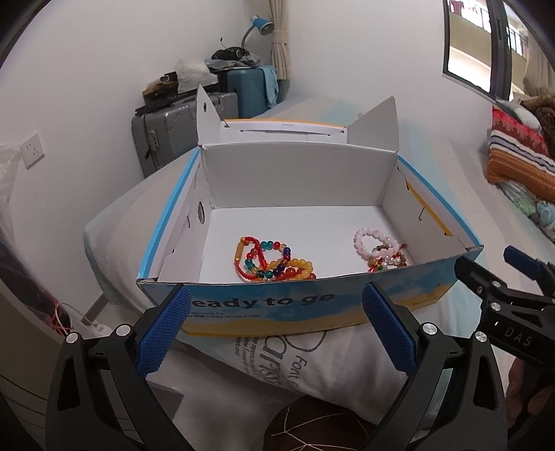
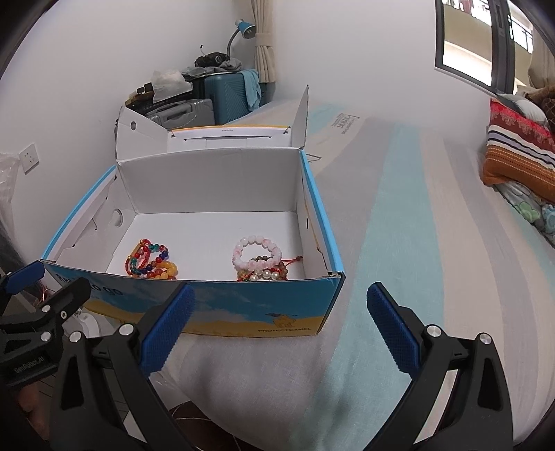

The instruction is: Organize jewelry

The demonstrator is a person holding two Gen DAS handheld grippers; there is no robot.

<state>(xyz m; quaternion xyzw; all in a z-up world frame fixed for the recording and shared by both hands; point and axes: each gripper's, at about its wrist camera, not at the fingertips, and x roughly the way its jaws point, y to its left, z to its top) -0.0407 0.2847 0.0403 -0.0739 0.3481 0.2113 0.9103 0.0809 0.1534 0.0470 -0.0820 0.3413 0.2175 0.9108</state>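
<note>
Left wrist: glossy round beads [image 1: 274, 260] in cardboard box [image 1: 347, 301].

Soft daylight, perhaps window-lit; fisheye-warped edges

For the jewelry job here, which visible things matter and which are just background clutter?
Part of the job:
- open cardboard box
- multicolored bead strands inside, on the left
- pink bead bracelet with mixed bracelets, on the right
- left tongs, right tongs, both open and empty

Just lying about:
- suitcases
- desk lamp
- striped blanket
</note>
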